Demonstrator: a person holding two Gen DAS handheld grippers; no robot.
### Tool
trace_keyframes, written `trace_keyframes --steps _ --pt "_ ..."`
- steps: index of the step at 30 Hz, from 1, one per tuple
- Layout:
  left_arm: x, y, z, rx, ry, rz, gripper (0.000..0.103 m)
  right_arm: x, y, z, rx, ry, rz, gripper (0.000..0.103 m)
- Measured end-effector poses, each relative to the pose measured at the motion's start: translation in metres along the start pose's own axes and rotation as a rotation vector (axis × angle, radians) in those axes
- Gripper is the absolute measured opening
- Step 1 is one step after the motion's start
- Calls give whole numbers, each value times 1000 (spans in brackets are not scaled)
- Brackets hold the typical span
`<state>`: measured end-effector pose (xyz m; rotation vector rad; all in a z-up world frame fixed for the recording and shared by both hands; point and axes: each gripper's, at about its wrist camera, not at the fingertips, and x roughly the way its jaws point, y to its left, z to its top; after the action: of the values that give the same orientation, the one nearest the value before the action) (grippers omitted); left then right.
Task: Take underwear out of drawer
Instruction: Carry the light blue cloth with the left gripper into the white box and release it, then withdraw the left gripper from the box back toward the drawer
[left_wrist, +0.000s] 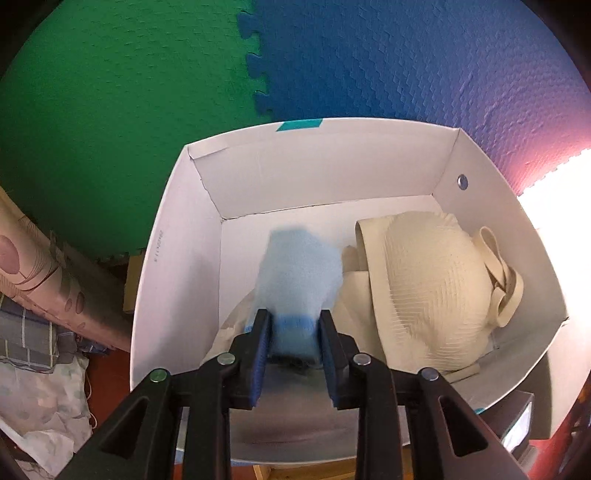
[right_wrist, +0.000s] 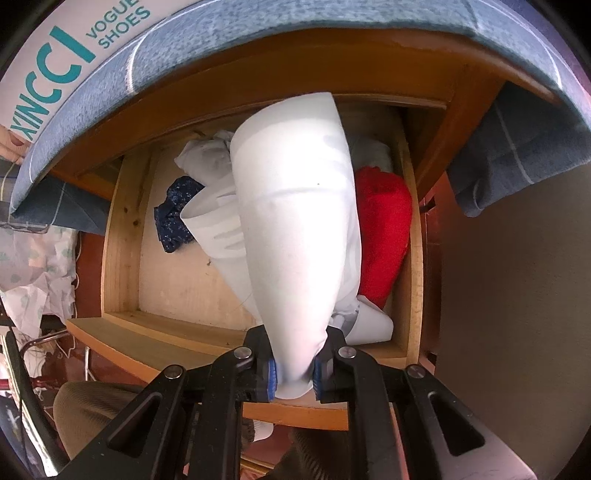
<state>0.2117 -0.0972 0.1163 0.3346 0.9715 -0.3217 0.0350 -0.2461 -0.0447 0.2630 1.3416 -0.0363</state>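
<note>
in the right wrist view, the right gripper (right_wrist: 294, 376) is seen closed tightly on the pinched end of a white garment (right_wrist: 295, 229), whose long axis runs straight away from the jaws and hangs over the open wooden drawer (right_wrist: 122, 236). behind it, a red garment (right_wrist: 384, 236) and a dark blue patterned piece (right_wrist: 175, 214) are left lying in the drawer. in the left wrist view, the left gripper (left_wrist: 294, 354) is partly open with a light blue garment (left_wrist: 299, 277) between its jaws, over a white box (left_wrist: 177, 236) where a beige bra (left_wrist: 424, 288) lies. the right hand is judged nearer to the drawer.
</note>
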Motion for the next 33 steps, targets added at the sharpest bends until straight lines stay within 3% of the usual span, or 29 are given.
trace_keyframes --steps 7,15,20,27,33 --pt "-19 -2 -5 15 -39 55 46 2 6 -1 -14 -5 -30 12" --pt "-73 9 -25 -3 -150 64 50 -2 15 -3 -56 -38 -116 12" --pt "-104 23 -58 -21 -210 101 55 -11 21 -4 -89 -91 -165 12" --pt "-108 37 -125 -50 -184 128 57 -28 27 -9 -116 -153 -189 12" --pt "-61 43 -186 -144 -64 94 57 -46 28 -12 -108 -175 -161 12"
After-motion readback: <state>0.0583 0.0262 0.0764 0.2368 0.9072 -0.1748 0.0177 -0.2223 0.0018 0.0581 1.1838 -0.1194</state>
